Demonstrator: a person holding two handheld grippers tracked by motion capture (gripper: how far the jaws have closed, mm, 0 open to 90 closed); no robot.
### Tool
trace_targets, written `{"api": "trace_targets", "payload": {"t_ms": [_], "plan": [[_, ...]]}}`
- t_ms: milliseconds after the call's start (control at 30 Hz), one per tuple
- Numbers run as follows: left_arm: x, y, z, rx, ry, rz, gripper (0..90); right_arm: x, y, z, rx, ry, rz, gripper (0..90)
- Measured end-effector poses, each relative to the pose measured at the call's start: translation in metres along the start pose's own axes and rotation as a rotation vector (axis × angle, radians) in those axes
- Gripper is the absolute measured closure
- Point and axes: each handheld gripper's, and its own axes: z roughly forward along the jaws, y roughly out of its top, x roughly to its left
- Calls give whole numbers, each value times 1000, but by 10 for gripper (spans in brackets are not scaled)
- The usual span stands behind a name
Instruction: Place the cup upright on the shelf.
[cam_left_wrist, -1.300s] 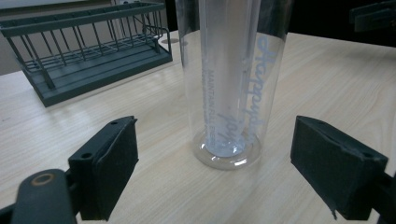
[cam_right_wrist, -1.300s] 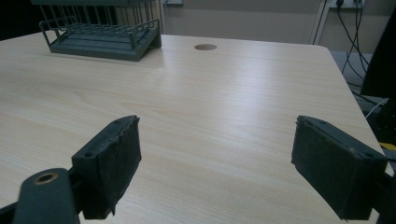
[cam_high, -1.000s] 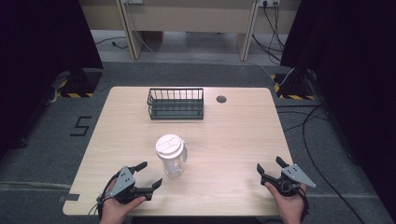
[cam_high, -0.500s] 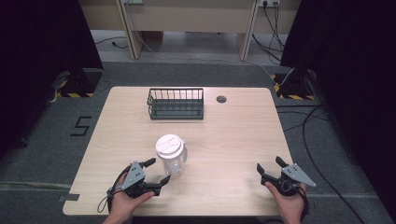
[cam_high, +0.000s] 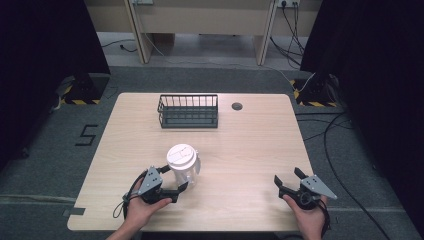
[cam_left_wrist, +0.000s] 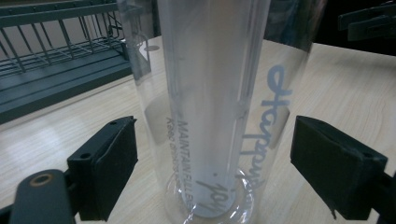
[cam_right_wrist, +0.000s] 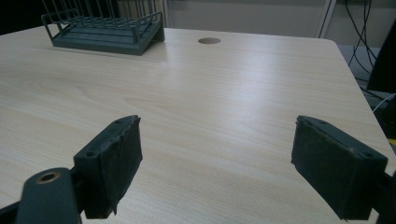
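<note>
Both grippers spread-fingered: left gripper straddles tumbler, untouched; right gripper near table edge.

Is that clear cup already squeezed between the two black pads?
No: in the left gripper view the cup stands between the pads with gaps either side.

wire basket: set at the far middle of the wooden surface | round hole: seen just right of the basket
</note>
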Motion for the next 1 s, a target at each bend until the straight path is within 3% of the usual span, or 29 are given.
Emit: {"api": "trace_targets", "payload": {"t_ms": [367, 467, 1000], "plan": [[0, 2, 16, 8, -6, 7, 141, -1, 0, 1, 7, 2, -4, 167], [3, 2, 22, 3, -11, -22, 142, -1, 0, 1, 12, 4, 2, 167], [3, 2, 26, -17, -24, -16, 174, -1, 1, 1, 14, 8, 8, 168]]}}
